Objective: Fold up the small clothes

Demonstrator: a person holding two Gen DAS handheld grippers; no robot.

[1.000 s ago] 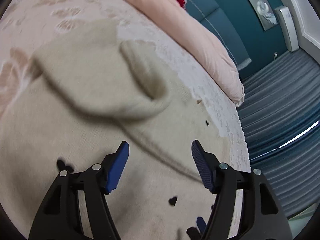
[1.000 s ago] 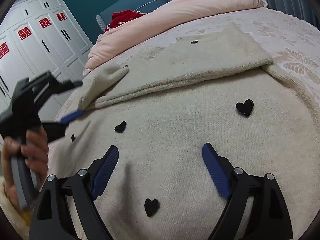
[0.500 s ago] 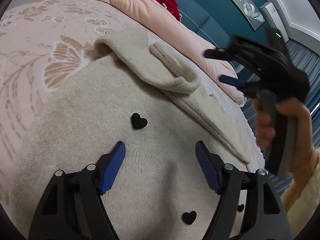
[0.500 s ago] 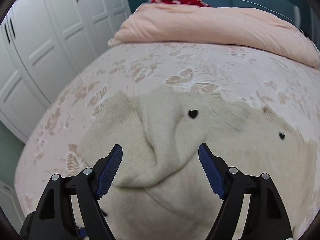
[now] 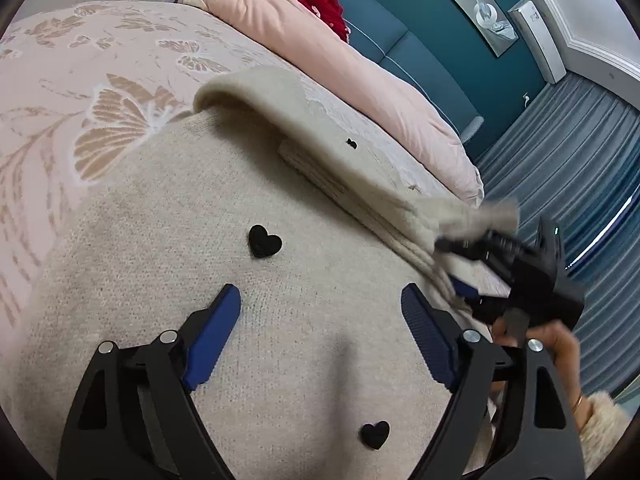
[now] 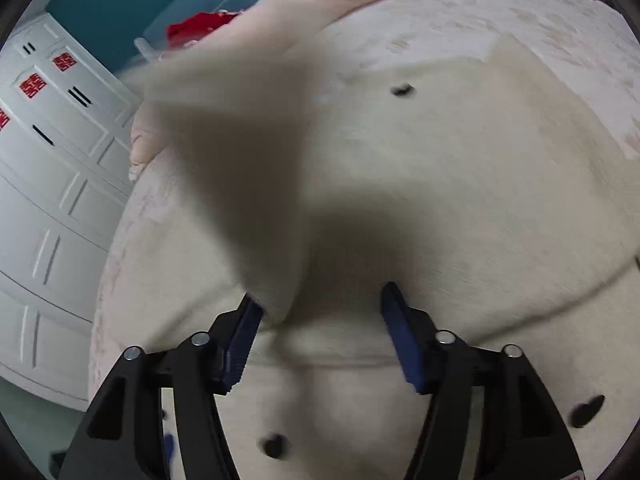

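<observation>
A beige knit sweater (image 5: 160, 272) with small black hearts (image 5: 264, 241) lies spread on the bed, one sleeve (image 5: 320, 152) folded across it. My left gripper (image 5: 320, 312) is open and empty just above the sweater's body. My right gripper (image 6: 320, 308) is open over the sweater (image 6: 460, 184); a blurred flap of sweater cloth (image 6: 240, 168) rises beside its left finger and touches it. In the left wrist view the right gripper (image 5: 516, 280) is at the sweater's right edge with cloth (image 5: 476, 216) lifted at its tips.
The bed has a pink floral bedspread (image 5: 60, 92). A pink quilt (image 5: 340, 64) and a red cloth (image 5: 324, 4) lie at the head. White wardrobe doors (image 6: 44, 184) stand on the left. Blue curtains (image 5: 580, 168) hang on the right.
The right gripper has dropped to the sweater's right edge and cloth now lifts at its fingers. The left gripper has moved slightly closer over the sweater's body.
</observation>
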